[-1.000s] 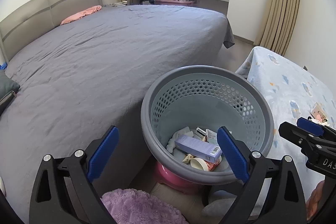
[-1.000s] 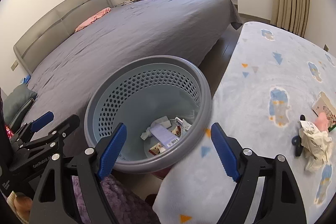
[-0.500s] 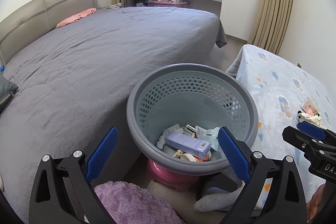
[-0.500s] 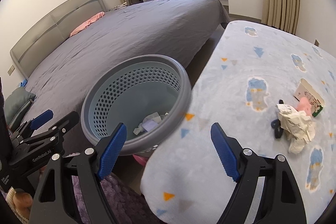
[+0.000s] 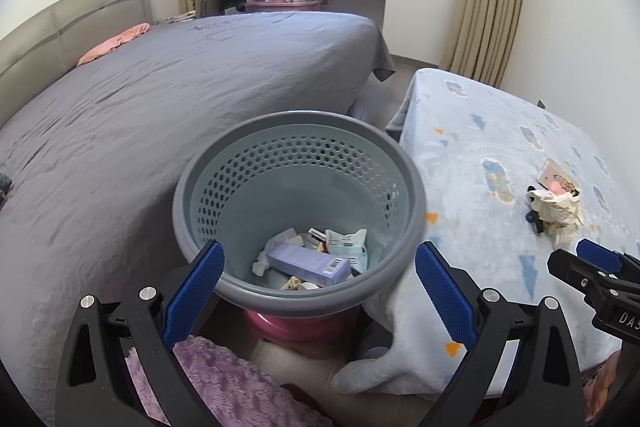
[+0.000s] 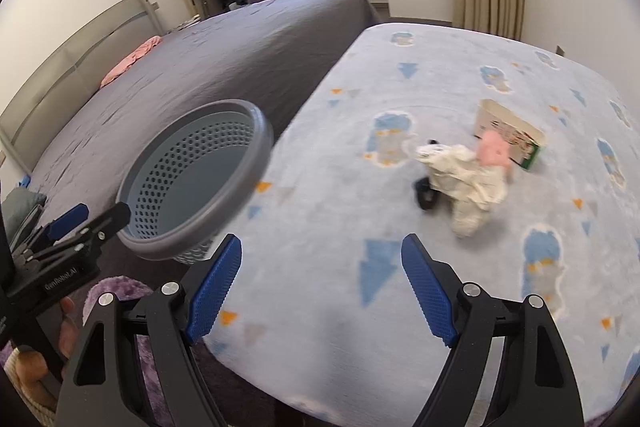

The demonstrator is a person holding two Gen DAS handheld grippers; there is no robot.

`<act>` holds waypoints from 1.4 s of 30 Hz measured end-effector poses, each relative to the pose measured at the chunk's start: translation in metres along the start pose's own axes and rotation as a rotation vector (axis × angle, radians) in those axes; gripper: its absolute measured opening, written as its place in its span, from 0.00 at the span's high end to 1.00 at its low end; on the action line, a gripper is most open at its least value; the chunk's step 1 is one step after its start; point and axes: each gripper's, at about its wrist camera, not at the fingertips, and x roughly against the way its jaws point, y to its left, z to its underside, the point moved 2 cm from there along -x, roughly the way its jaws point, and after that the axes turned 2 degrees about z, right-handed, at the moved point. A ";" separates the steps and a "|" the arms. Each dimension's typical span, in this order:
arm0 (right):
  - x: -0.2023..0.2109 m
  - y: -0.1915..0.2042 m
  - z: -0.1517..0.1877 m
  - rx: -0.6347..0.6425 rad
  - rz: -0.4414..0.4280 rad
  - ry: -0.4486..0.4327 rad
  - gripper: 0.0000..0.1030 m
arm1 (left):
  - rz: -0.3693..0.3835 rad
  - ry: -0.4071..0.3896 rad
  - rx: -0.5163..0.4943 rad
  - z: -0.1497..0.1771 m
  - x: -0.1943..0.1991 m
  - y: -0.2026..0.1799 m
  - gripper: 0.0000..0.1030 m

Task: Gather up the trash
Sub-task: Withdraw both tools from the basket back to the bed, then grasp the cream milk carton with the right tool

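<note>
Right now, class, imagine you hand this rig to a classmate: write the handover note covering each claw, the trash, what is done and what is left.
Left claw: open, empty, over the near rim of the grey basket.
Right claw: open, empty, above the blue patterned blanket, short of the trash.
Done: a purple box, wrappers and tissue lie in the basket.
Left: the crumpled white paper, a pink scrap, a small black item and a flat carton, all clustered on the blanket.
</note>
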 end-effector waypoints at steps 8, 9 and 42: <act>0.010 -0.052 0.011 -0.054 0.056 0.003 0.24 | 0.025 -0.002 -0.059 -0.002 0.003 -0.037 0.08; 0.011 -0.060 0.012 -0.060 0.063 0.001 0.24 | 0.029 0.000 -0.065 -0.001 0.003 -0.041 0.08; -0.060 -0.218 -0.064 -0.073 0.115 0.050 0.24 | 0.098 0.085 -0.185 -0.009 -0.030 -0.180 0.08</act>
